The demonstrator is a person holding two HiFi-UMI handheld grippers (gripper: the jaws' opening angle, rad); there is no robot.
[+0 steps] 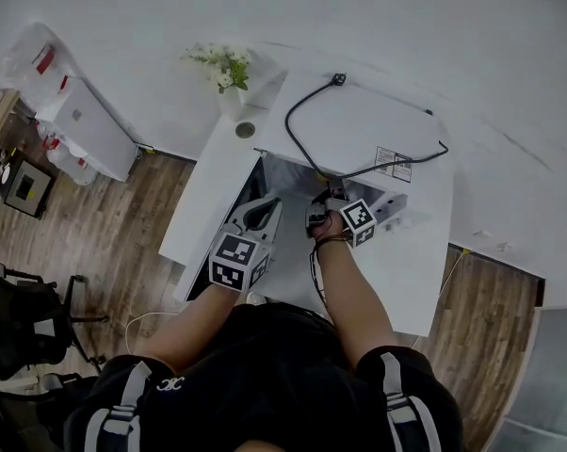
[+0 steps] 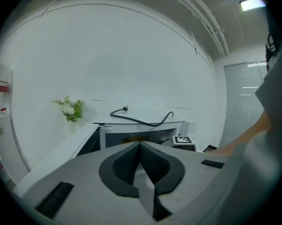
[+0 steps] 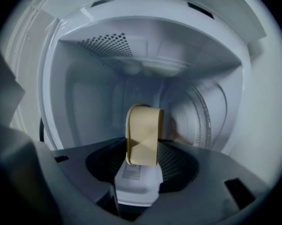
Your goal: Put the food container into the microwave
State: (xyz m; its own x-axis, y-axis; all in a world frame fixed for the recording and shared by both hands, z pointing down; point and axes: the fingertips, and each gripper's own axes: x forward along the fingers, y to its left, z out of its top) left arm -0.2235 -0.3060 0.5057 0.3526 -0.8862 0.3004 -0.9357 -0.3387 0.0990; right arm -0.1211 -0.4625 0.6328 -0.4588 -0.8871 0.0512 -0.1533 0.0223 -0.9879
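Observation:
A white microwave (image 1: 359,130) stands on a white desk (image 1: 208,191), its door swung open to the left (image 2: 85,146). My right gripper (image 1: 321,213) reaches into the open cavity (image 3: 145,78) and is shut on a tan food container (image 3: 143,135), which is held on edge between the jaws. A round glass plate (image 3: 204,116) shows at the right of the cavity. My left gripper (image 1: 263,213) hangs in front of the microwave (image 2: 141,130), left of the right one. It is shut (image 2: 140,146) with nothing in it.
A black power cable (image 1: 302,139) lies looped on the microwave's top. A vase of white flowers (image 1: 225,67) stands at the desk's far end. A black office chair (image 1: 20,318) and a white cabinet (image 1: 86,125) stand on the wood floor to the left.

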